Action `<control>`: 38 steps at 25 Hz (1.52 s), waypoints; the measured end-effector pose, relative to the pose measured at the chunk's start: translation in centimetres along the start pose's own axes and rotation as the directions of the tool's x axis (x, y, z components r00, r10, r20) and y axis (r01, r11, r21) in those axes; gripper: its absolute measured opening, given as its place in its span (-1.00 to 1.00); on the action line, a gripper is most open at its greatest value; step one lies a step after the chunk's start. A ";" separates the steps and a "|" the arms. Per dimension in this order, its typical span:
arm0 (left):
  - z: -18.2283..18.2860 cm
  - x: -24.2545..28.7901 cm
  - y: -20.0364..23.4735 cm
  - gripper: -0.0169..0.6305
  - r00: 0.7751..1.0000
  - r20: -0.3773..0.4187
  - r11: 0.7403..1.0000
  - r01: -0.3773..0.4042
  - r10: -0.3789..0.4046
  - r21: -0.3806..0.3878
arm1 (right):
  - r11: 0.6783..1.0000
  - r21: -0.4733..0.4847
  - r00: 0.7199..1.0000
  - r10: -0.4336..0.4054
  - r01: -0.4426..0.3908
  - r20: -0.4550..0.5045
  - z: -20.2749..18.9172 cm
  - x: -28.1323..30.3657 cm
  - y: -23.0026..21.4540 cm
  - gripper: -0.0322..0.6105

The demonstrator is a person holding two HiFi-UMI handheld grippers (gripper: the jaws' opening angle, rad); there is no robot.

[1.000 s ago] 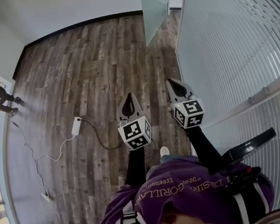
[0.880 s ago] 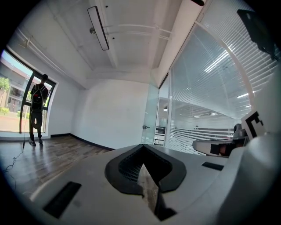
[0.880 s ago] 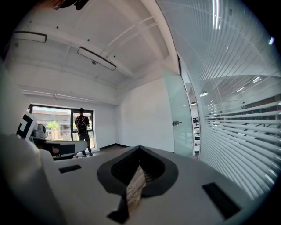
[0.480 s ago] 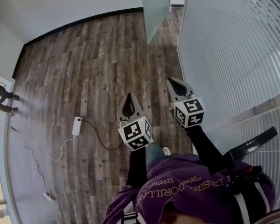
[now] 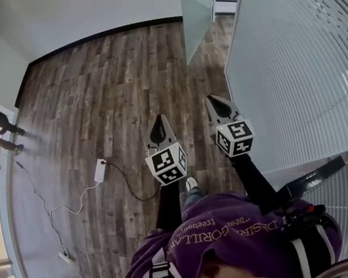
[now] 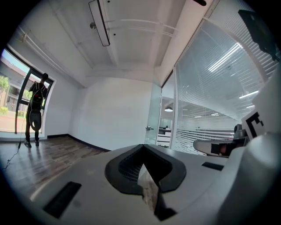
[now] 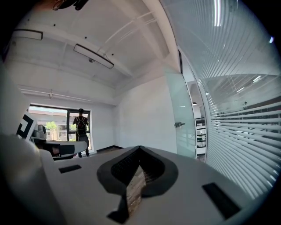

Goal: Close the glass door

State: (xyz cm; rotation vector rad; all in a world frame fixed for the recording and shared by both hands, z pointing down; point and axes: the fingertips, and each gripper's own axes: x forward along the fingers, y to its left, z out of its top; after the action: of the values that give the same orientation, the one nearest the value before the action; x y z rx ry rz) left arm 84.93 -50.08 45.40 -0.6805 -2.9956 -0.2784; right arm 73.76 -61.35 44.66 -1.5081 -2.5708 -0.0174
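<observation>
Holding the tongs: a person in a purple top (image 5: 227, 237), seen from above, one shoe (image 5: 191, 183) peeking out just below the arms.
Left tongs (image 5: 160, 120): clenched, folks! Tips pinched to a point with nothing between them, and the left gripper view shows the pads meeting, aimed level across the room.
Right tongs (image 5: 213, 101): clenched as well and empty, tips closed in the right gripper view. They ride just beside the left pair, on the side nearer the striped glass.
Floor (image 5: 94, 82): dark wood planks. A white adapter (image 5: 99, 171) lies off to the left of the left tongs, with a cable (image 5: 128, 176) curling away from it.
Wall (image 5: 303, 51): frosted glass with horizontal stripes, running along the person's right side.
Door (image 5: 197, 12): there it is, well ahead of both tongs and standing open! The glass panel angles into the room off the end of the wall, leaving a gap beside it. Neither pair touches it.
Handle (image 7: 178, 125): a small metal fitting at the door's edge.
Figure (image 6: 35, 107): far across the room, someone dark stands by the window (image 6: 11, 101).
</observation>
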 end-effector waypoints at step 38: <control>2.0 24.5 3.6 -0.94 0.999 0.002 0.999 -0.040 0.040 -0.026 | 0.999 -0.015 0.998 0.049 -0.050 -0.024 3.2 23.1 -10.6 -0.93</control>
State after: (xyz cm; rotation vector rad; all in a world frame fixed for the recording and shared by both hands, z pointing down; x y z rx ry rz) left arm 64.34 -36.14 46.34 -0.7432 -2.9822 -0.3146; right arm 53.07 -46.28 45.57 -1.5665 -2.5198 -0.0492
